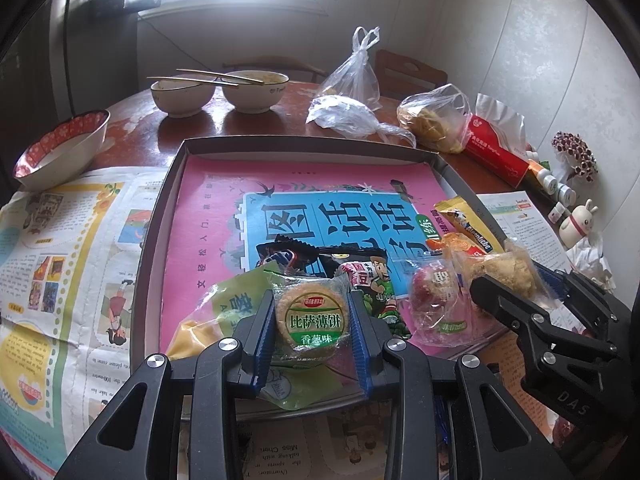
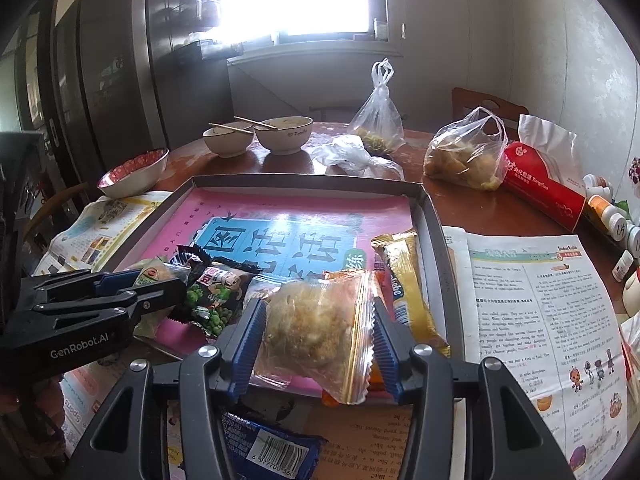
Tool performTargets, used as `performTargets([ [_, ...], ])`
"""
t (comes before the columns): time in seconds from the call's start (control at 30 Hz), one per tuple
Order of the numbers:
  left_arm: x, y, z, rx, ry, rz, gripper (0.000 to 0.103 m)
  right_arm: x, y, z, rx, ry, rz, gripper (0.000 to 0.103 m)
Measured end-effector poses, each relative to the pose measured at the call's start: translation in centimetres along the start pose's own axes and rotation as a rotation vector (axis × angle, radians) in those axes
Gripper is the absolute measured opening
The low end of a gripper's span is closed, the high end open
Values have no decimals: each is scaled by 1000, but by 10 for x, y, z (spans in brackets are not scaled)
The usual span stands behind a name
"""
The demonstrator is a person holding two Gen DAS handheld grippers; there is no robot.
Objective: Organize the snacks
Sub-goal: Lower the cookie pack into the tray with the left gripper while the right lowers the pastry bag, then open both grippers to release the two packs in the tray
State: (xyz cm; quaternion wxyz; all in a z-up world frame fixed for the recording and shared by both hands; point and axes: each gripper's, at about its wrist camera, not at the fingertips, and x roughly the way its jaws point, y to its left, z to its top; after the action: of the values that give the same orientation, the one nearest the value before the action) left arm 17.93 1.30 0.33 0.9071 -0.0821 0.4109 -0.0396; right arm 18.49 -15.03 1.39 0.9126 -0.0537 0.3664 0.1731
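A shallow grey tray [image 1: 160, 216] lined with a pink book holds several snack packs at its near edge. My left gripper [image 1: 313, 322] is shut on a round cracker pack with a green label [image 1: 312, 320] over the tray's near edge. My right gripper [image 2: 316, 330] is shut on a clear pack with a crumbly golden pastry [image 2: 308, 328]; it shows in the left wrist view [image 1: 508, 276] too. A green pea snack pack [image 2: 216, 296] and a yellow bar pack [image 2: 408, 292] lie in the tray [image 2: 434, 240]. The left gripper appears at the left of the right wrist view [image 2: 160, 284].
Newspapers [image 1: 60, 264] cover the wooden table around the tray. Three bowls [image 1: 256, 90] with chopsticks stand behind it. Plastic bags [image 1: 436, 120], a red packet [image 1: 496, 152] and small bottles [image 1: 556, 184] sit at the back right. A blue wrapper [image 2: 272, 448] lies near the front edge.
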Motion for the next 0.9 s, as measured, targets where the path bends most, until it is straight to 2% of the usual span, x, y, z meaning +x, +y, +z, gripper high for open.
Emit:
performTargets([
  [0.73,-6,-2,-2,3,4,5,35,-16,-12,-4,17,-26,-19,65],
  [0.9,-9,-4,-2,11,0,10,39,-19,-12,-5,15,-26,-16,65],
])
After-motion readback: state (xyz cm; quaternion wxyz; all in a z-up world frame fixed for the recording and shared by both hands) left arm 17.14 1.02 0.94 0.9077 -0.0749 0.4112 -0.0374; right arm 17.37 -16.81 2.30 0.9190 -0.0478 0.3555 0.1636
